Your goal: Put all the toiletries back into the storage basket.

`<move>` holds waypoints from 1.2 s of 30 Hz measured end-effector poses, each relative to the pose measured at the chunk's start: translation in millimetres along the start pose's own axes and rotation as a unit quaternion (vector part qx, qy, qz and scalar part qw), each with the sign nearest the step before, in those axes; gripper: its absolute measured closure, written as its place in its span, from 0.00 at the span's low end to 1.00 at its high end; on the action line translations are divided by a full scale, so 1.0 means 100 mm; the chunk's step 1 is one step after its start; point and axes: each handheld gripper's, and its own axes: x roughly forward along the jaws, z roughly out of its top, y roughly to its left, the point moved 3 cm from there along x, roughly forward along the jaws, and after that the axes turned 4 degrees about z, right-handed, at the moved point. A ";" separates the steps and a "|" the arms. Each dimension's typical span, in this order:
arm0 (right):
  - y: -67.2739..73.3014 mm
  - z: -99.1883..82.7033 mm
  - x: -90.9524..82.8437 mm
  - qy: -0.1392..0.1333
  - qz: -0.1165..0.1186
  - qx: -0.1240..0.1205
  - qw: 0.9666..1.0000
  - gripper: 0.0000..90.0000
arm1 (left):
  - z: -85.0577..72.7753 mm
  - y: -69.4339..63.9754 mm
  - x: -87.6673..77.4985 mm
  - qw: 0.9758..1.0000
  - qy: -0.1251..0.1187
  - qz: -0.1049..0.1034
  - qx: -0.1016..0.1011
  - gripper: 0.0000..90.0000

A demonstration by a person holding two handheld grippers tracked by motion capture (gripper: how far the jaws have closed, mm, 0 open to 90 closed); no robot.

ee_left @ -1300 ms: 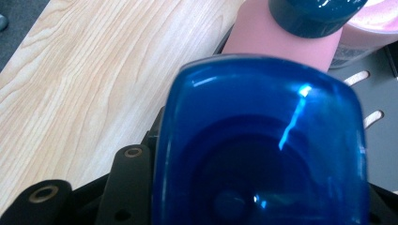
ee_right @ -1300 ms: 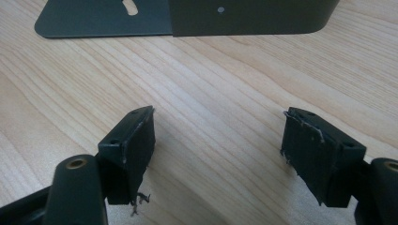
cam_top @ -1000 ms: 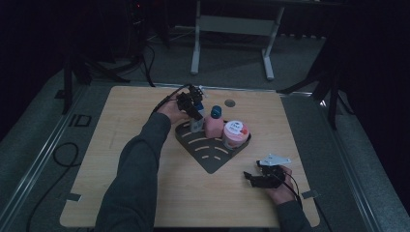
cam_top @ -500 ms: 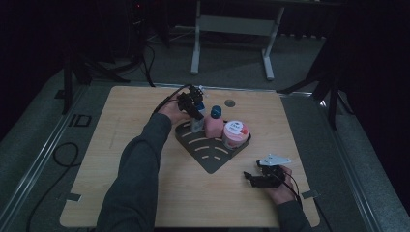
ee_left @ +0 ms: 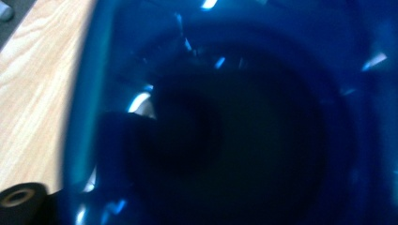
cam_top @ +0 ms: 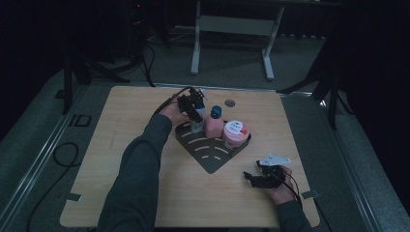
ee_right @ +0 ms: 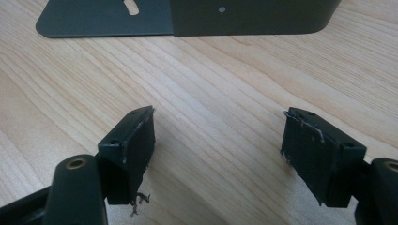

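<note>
A dark slotted corner tray (cam_top: 212, 157) lies mid-table. On it stand a pink bottle with a blue cap (cam_top: 212, 126) and a pink jar with a white lid (cam_top: 235, 133). At the tray's left corner stands a blue bottle (cam_top: 196, 124), and my left gripper (cam_top: 193, 106) is shut on its top. Seen from the left gripper view, the translucent blue bottle (ee_left: 234, 117) is pressed right up against the camera. My right gripper (cam_top: 250, 178) rests low over the table near the front right, open and holding nothing. The right gripper (ee_right: 218, 136) has bare wood between its jaws, with the tray's edge (ee_right: 244, 16) just beyond.
A small dark round disc (cam_top: 230, 103) lies on the wood behind the tray. The table's left half and front are bare wood. A metal stand (cam_top: 232, 29) is on the floor beyond the far edge.
</note>
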 end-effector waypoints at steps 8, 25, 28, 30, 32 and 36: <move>0.00 0.00 0.00 0.000 0.000 0.000 1.000 0.28 | 0.03 0.02 -0.06 0.999 -0.022 -0.004 -0.025 0.36; 0.00 0.00 0.00 0.000 0.000 -0.001 1.000 0.28 | -0.01 0.05 -0.21 0.999 -0.032 -0.004 -0.036 0.27; 0.01 0.00 0.00 -0.001 -0.001 -0.001 1.000 0.28 | -0.03 0.05 -0.26 0.999 -0.040 -0.001 -0.035 0.26; 0.01 0.00 0.00 0.000 0.000 -0.001 1.000 0.28 | -0.05 0.05 -0.29 0.999 -0.043 -0.002 -0.034 0.26; 0.01 0.00 0.00 0.000 0.000 -0.001 1.000 0.28 | -0.06 0.04 -0.32 0.998 -0.045 -0.003 -0.031 0.26; 0.01 0.00 0.00 -0.001 0.000 0.000 1.000 0.28 | -0.10 0.05 -0.38 0.998 -0.052 -0.005 -0.031 0.26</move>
